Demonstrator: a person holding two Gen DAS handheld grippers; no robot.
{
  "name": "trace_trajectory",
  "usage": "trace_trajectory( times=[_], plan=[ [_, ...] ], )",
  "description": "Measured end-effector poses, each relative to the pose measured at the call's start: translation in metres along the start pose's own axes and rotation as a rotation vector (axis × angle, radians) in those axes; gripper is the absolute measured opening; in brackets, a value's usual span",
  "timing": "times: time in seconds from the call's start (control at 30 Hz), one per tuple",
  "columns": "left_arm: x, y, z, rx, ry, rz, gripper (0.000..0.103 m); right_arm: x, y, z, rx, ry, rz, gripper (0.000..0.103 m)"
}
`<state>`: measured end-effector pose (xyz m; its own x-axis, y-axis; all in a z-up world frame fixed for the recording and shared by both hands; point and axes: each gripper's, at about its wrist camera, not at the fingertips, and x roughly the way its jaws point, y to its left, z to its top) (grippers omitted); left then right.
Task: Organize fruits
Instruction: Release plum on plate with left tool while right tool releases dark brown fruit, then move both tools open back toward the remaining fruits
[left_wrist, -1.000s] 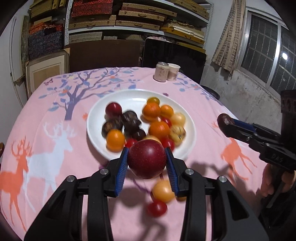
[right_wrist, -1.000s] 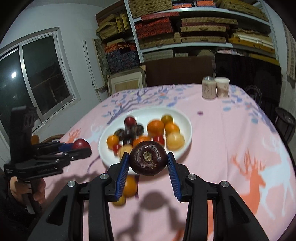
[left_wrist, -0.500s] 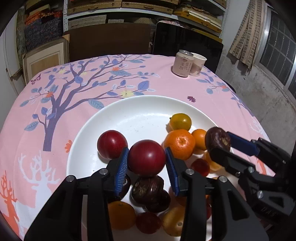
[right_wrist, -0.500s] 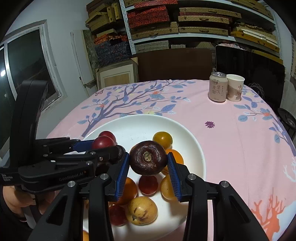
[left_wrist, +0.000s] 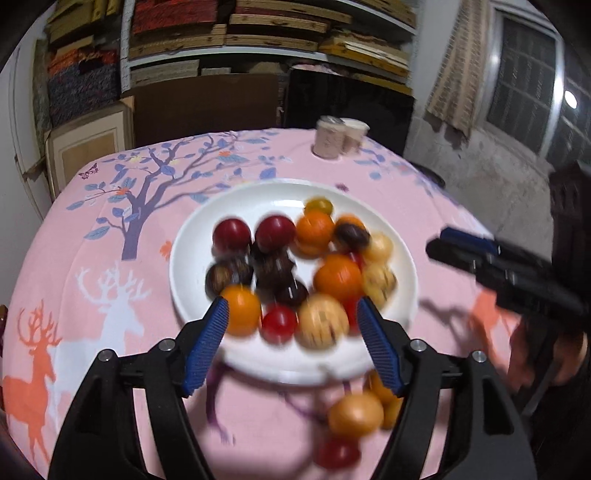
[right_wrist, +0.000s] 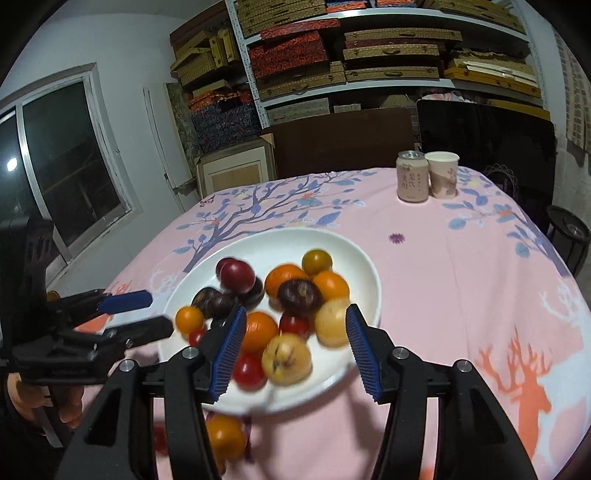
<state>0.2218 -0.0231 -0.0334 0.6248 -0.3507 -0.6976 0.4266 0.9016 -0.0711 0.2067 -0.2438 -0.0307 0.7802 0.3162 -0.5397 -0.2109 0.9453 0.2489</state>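
A white plate (left_wrist: 369, 365) (right_wrist: 364, 258) on the pink tablecloth holds several red, orange, yellow and dark fruits. The red fruit (left_wrist: 275, 232) lies at the plate's far side beside another red one (left_wrist: 231, 234). The dark purple fruit (right_wrist: 300, 293) rests on the orange ones. My left gripper (left_wrist: 291, 345) hangs over the plate's near rim, jaws opening, nothing pressed between the pads. My right gripper (right_wrist: 291, 349) also hangs over the near rim, jaws opening and empty. In the left wrist view, a yellow fruit (left_wrist: 356, 413) and a red one (left_wrist: 338, 452) lie on the cloth before the plate.
A drink can (right_wrist: 412, 176) and a paper cup (right_wrist: 442, 174) stand at the table's far side. An orange fruit (right_wrist: 225, 437) lies on the cloth under my right gripper. Shelves of boxes, a chair and windows surround the table.
Both grippers let go of their fruits onto the plate, opened, and drew back toward the near rim. The red fruit and the dark purple fruit now lie among the others.
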Motion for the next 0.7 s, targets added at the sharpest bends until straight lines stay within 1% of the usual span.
trace_trajectory(
  times=[0.03,0.13,0.2,0.27,0.4,0.57,0.7],
  plan=[
    [-0.007,-0.007,-0.015,0.037,0.004,0.007,0.070,-0.005,0.000,-0.007,0.007,0.001,0.003,0.060],
    [-0.017,-0.026,-0.051,0.134,0.024,0.068,0.070,-0.015,0.000,-0.030,0.019,0.020,0.010,0.060],
    [-0.017,-0.033,-0.069,0.152,0.057,0.070,0.070,-0.016,0.001,-0.043,0.025,0.039,0.009,0.060],
    [-0.014,-0.034,-0.081,0.130,0.088,0.054,0.070,-0.018,0.001,-0.050,0.036,0.051,0.007,0.060],
    [-0.007,-0.031,-0.089,0.070,0.132,0.035,0.070,-0.028,0.003,-0.057,0.038,0.044,0.006,0.060],
    [0.005,-0.033,-0.088,0.057,0.167,0.054,0.070,-0.035,0.005,-0.068,0.042,0.052,0.003,0.060],
    [0.012,-0.033,-0.088,0.042,0.191,0.029,0.068,-0.038,0.002,-0.074,0.057,0.064,-0.003,0.060]
  ],
)
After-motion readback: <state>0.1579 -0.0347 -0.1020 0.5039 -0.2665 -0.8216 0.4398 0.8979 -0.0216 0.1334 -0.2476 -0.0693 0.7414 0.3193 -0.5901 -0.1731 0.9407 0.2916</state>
